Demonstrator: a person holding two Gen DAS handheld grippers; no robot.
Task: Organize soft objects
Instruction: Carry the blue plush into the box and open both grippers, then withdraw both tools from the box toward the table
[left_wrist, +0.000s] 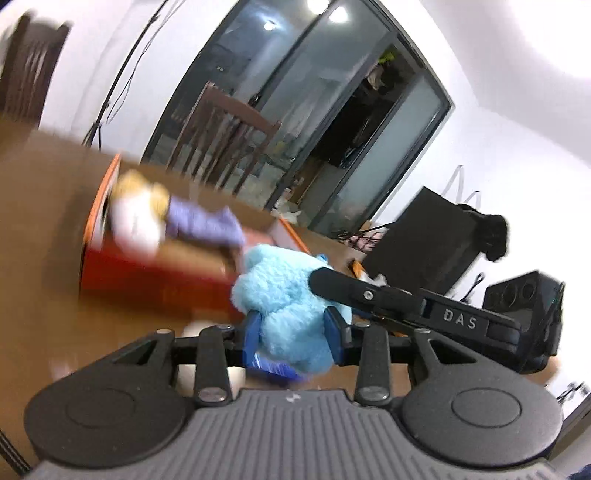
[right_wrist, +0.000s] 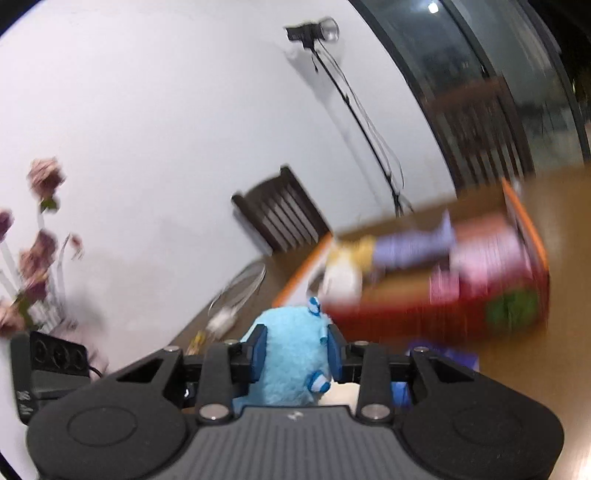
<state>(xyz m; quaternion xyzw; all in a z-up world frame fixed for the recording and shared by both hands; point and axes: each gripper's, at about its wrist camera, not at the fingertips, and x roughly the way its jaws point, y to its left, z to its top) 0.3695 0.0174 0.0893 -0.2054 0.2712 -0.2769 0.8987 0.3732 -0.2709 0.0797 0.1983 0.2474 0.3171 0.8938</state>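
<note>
While both of your grippers are clamped on the same light blue plush toy (left_wrist: 291, 306), it hangs above the brown wooden table (left_wrist: 44, 280), in front of the red cardboard box (left_wrist: 147, 277). Your left gripper (left_wrist: 293, 338) pinches the toy's fluffy body between its blue pads (left_wrist: 252, 334), and the fur bulges out around them. Your right gripper (right_wrist: 295, 354) squeezes another part of the plush (right_wrist: 291, 350), with a small blue-and-white striped limb (right_wrist: 318, 384) sticking out just beside its right pad. From the left wrist view, the right gripper's black finger (left_wrist: 354, 291) lies against the toy's right side. Inside the open box (right_wrist: 443, 317) a second soft toy, yellow, white and purple (left_wrist: 166, 218), lies across the top; blur hides its details. Dark wooden chairs (left_wrist: 225, 140) stand behind the table, and dried flowers (right_wrist: 37, 243) show at the far left of the right wrist view.
</note>
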